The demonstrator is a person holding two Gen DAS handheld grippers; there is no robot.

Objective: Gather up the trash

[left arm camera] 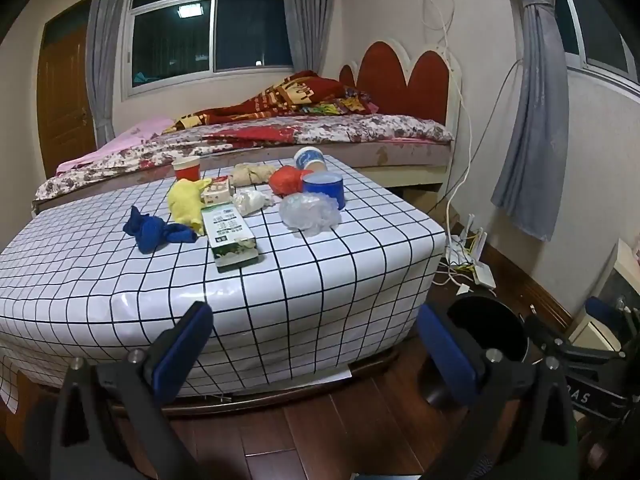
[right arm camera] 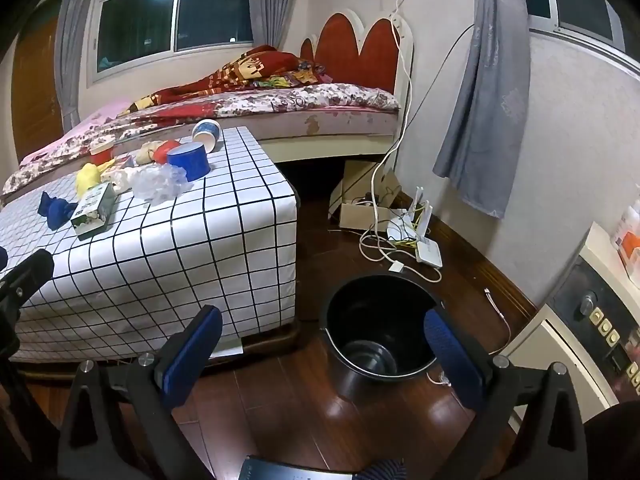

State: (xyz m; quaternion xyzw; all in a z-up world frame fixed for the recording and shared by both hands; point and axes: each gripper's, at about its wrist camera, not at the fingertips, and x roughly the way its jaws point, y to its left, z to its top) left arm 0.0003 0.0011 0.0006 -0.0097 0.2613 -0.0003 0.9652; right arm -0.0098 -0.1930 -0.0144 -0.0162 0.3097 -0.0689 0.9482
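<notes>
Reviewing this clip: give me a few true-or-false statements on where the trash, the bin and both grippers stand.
1. The black bin stands on the floor beside the table. True.
2. The bin already holds trash. False: it looks empty.
3. The left hand-held gripper is shut on the milk carton. False: it is open, and the carton lies on the table.
4. The right hand-held gripper is open and holds nothing. True.
5. The red cup stands upright. True.
</notes>
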